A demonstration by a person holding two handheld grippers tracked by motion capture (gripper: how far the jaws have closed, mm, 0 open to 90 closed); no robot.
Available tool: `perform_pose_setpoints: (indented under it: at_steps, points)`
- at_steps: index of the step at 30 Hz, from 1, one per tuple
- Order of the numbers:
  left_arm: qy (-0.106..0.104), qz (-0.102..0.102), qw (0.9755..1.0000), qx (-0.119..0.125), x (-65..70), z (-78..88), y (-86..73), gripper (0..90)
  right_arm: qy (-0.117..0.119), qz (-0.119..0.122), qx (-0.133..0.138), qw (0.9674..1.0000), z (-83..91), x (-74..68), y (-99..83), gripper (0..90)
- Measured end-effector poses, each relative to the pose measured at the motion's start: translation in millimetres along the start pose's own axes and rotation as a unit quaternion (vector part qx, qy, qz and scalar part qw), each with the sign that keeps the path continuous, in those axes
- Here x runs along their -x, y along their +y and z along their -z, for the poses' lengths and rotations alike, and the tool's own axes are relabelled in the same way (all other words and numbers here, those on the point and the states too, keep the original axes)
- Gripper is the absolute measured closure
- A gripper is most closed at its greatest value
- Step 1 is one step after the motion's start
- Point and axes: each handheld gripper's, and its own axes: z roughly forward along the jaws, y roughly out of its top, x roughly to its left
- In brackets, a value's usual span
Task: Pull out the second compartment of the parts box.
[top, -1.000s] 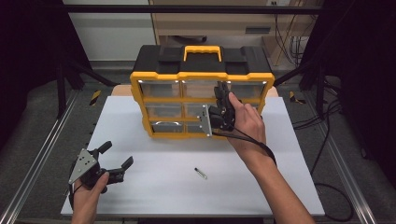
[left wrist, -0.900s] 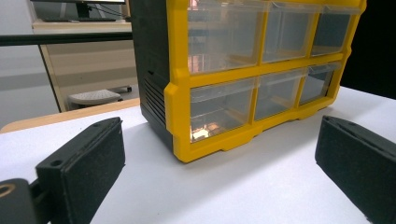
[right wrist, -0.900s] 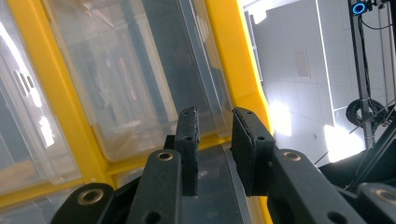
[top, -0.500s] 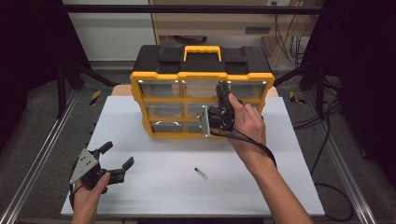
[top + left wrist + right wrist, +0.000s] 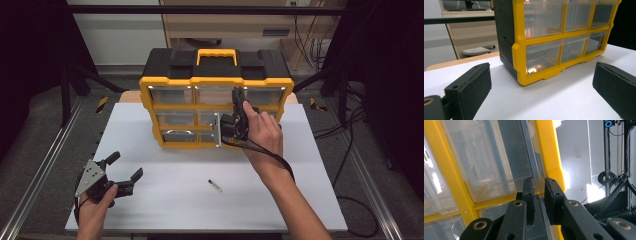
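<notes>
Scene: yellow-and-black plastic drawer organiser [image 5: 216, 105] stands at the white table's [image 5: 165, 210] far edge.
Right gripper [image 5: 539, 185]: jaws just closing, pinching a clear drawer's lip [image 5: 534, 176].
Left gripper [image 5: 120, 172]: jaws apart, resting.
Risk: thin lip may slip free; a hard pull could drag the organiser.

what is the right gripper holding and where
The right gripper has just closed its fingers on the front lip of a clear drawer in the yellow organizer.

A small metal pin [image 5: 215, 186] lies on the white table [image 5: 165, 200]
</notes>
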Motion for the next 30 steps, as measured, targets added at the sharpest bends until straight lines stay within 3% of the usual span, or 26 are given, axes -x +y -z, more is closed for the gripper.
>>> perform_pose_setpoints:
  at_steps: [19, 30]
  points:
    - [-0.004, 0.001, 1.0000, 0.000, 1.3, -0.1, 0.5, 2.0, -0.018, 0.027, -0.014, 0.9994, -1.8, -3.4, 4.2, 81.8]
    - [-0.002, 0.001, 1.0000, 0.001, 0.3, 0.3, 0.5, 2.0, -0.027, 0.021, -0.006, 0.9994, 4.5, -4.8, 3.2, 82.8]
